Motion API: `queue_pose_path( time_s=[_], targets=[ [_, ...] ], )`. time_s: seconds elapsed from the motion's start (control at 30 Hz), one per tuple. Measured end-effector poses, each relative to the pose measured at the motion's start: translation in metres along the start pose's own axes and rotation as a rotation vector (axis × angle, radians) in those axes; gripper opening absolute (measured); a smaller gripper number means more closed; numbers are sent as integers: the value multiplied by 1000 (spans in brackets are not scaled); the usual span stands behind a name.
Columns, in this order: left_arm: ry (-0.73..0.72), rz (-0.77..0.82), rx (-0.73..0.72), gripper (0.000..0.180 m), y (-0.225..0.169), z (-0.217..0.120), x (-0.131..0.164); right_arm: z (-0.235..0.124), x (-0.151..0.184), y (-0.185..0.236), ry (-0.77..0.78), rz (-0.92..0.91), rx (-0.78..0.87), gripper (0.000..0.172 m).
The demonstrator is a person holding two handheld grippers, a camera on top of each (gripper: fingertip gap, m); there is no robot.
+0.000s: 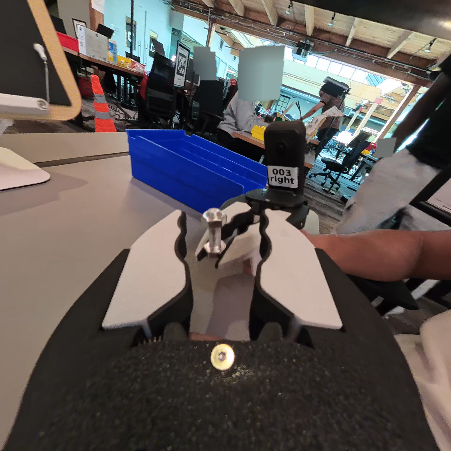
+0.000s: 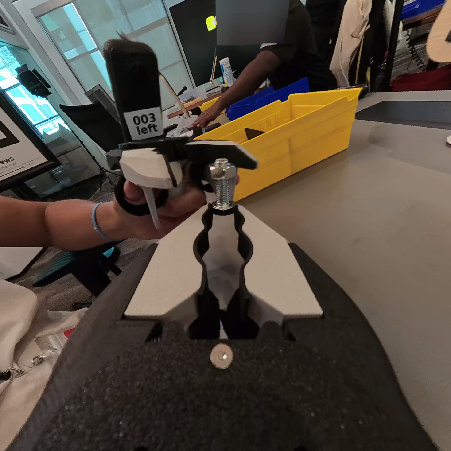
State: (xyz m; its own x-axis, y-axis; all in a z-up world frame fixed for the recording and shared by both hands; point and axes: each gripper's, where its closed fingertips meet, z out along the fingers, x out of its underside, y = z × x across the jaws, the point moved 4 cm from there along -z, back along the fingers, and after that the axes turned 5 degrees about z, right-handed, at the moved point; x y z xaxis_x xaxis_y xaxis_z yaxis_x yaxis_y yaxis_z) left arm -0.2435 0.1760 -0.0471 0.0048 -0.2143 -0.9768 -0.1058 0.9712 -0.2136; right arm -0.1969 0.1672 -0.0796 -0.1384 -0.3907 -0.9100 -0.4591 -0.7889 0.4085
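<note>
Gripping a nut (image 2: 222, 210) on an upright bolt (image 2: 222, 184) — right tongs (image 2: 222, 211); left tongs (image 1: 220, 234) wide, level around the bolt head.

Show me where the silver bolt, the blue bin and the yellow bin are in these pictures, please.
silver bolt (image 2: 222, 186): right wrist view, on its threaded shank.
blue bin (image 1: 185, 175): left wrist view, on its near side wall.
yellow bin (image 2: 317, 144): right wrist view, on its near side wall.
</note>
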Motion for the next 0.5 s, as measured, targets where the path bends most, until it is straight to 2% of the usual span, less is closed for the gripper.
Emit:
queue_pose_path(
  time_s=[0.1, 0.23, 0.33, 0.5],
  targets=[
    [-14, -7, -6, 52, 1, -5, -1, -2, -1, -6, 1, 7, 16, 17],
    [27, 27, 21, 57, -7, 9, 4, 0, 0, -3, 7, 1, 9, 17],
    [35, 20, 50, 53, -7, 12, 3, 2, 1, 2, 6, -5, -2, 17],
    [10, 31, 0, 51, 4, -6, -3, -2, -1, -4, 3, 2, 19, 17]
  ],
)
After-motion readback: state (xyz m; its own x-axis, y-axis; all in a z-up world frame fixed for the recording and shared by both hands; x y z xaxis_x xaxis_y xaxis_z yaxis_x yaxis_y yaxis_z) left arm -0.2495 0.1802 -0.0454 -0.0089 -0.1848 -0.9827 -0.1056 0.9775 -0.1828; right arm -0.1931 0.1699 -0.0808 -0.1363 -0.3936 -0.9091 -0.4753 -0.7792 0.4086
